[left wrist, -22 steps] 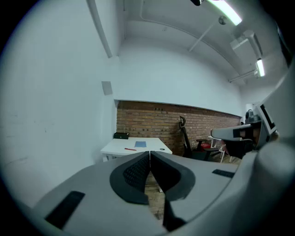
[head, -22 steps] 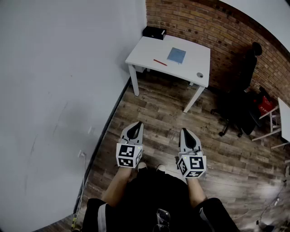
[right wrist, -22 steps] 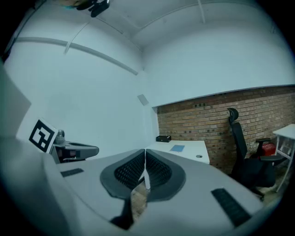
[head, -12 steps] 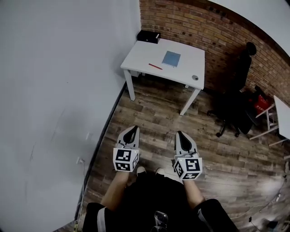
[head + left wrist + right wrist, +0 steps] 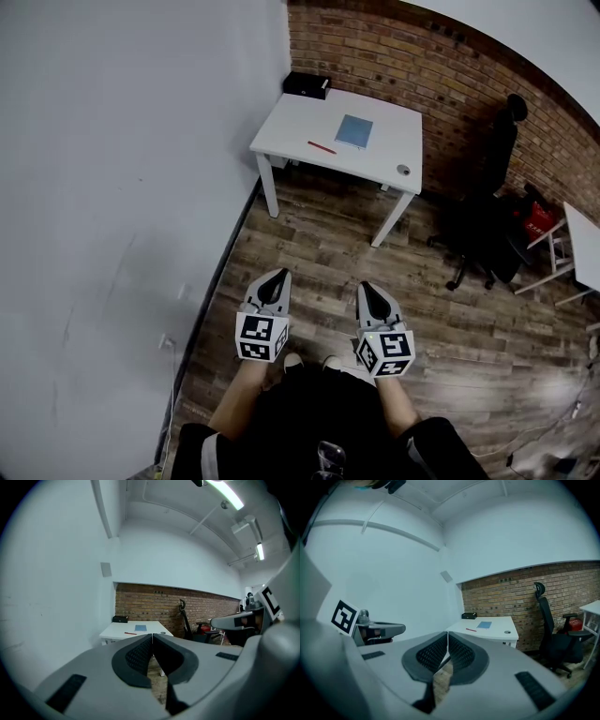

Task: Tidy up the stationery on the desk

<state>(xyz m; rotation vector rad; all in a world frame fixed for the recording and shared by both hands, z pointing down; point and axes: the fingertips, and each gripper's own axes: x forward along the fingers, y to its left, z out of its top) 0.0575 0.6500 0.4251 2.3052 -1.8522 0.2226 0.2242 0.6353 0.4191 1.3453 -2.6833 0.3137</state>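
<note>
left gripper (image 5: 278, 274) and right gripper (image 5: 367, 287) shut, empty; red pen (image 5: 322, 147) far ahead on desk (image 5: 384, 141), lying crosswise, neither hand clearly nearer.

One table (image 5: 300, 117) at twelve o'clock carries one pen (image 5: 322, 147), one notebook (image 5: 353, 131), one black box (image 5: 306, 84) and one small round thing (image 5: 403, 170). One chair (image 5: 483, 234) stands at two.

White desk (image 5: 286, 131) standing upper centre of the head view; blue notebook (image 5: 353, 131) lying flat mid-desk; red pen (image 5: 322, 147) lying just lower left of it, apart; black box (image 5: 307, 84) sitting at desk's upper left corner; small round grey item (image 5: 403, 170) resting near right edge.
</note>
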